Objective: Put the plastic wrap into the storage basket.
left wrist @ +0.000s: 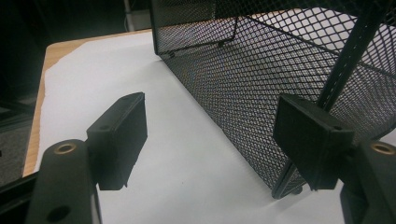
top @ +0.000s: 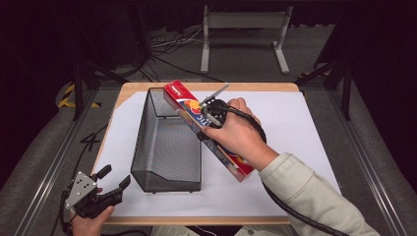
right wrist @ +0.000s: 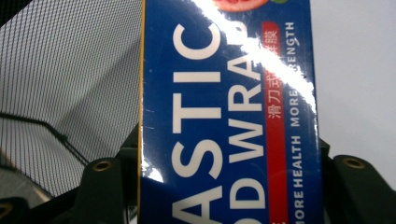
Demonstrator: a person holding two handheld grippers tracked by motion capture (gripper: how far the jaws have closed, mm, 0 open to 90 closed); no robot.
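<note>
Cardboard, glossy and printed in blue and red, makes up the long box of plastic wrap (top: 209, 129), which is held slantwise in the right gripper (top: 209, 118) just beside the right wall of the black mesh basket (top: 167, 147). Its far, red end is raised over the basket's far right corner, while its near end slopes down toward the white sheet (top: 295, 128), to the right of the basket. In the right gripper view the box (right wrist: 229, 121) is seen clamped across its narrow width between the two jaws, which are drawn in tight against its long sides.

The box is judged to be light and fairly stiff along its length, yet hollow, so its walls could be dented by a hard squeeze. The shiny skin is likely slippery, and a grip near the middle, as now, is thought best to stop the long ends from swinging or pivoting.

The left gripper (top: 112, 183) is held near the basket's near left corner, with its jaws spread wide and nothing between them; the basket wall (left wrist: 243, 88) is seen just beyond its right pad.
</note>
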